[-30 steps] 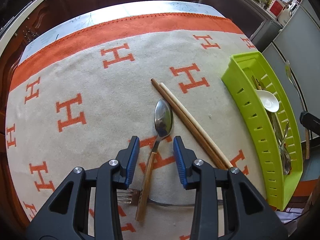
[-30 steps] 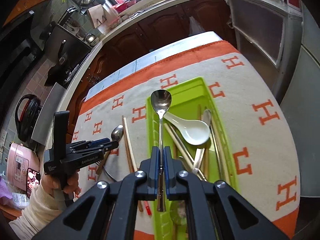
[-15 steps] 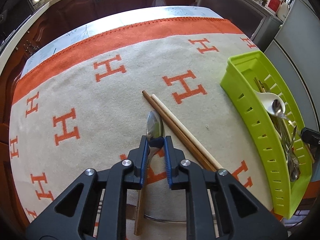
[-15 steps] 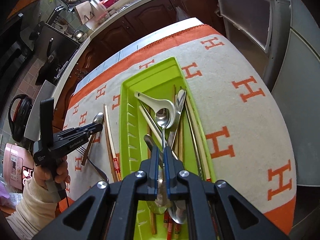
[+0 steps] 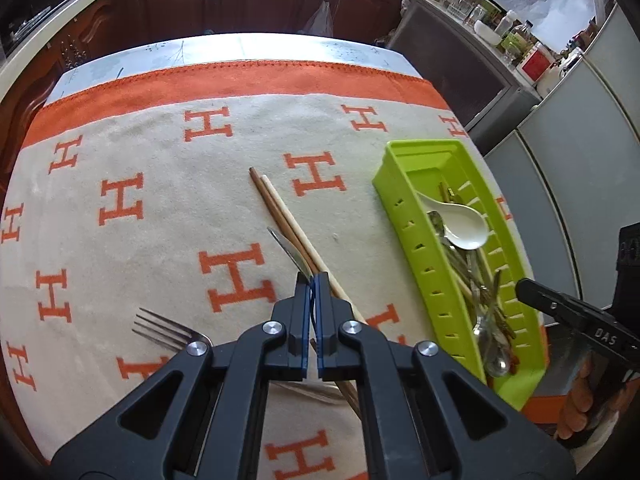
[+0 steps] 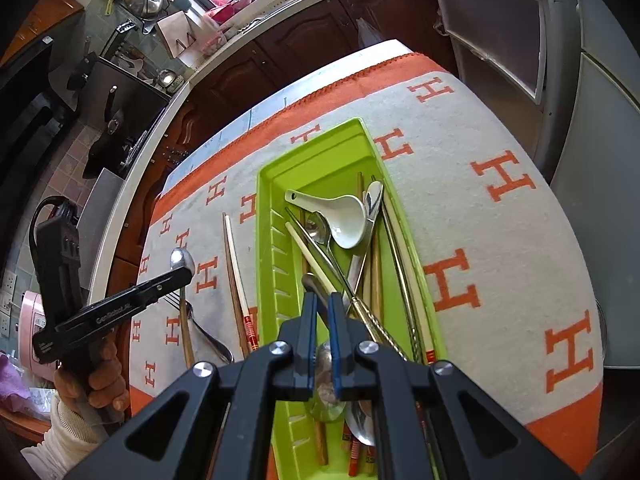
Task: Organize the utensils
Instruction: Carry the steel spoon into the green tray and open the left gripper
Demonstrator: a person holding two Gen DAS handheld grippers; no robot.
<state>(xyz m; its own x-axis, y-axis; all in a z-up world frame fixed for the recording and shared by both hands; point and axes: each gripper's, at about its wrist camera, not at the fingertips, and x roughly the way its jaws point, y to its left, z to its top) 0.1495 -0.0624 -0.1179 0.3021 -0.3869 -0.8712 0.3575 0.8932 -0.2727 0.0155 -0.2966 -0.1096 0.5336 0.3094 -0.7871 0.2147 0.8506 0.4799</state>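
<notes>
The bench [image 5: 132,236], under its cream cloth with orange letters, now shows the spoon [image 5: 289,252] lifted off it: a second ago the spoon lay flat beside the chopsticks [image 5: 280,216], and the left gripper [image 5: 312,280] has just closed its jaws tight on the spoon's neck, so its bowl now juts up from the jaw tips in the left wrist view. That makes this spoon ready to travel to the green tray [image 6: 266,264]. Over the tray, the right gripper [image 6: 322,300] has come down low; its jaws stand almost closed on the handle of a metal spoon [image 6: 316,228] whose bowl now rests among the cutlery, against the white ladle spoon [image 6: 344,216]. It probably only needs letting go. The right gripper itself blocks the tray's near end. Chopsticks and a fork [image 5: 164,326] remain on the cloth.
</notes>
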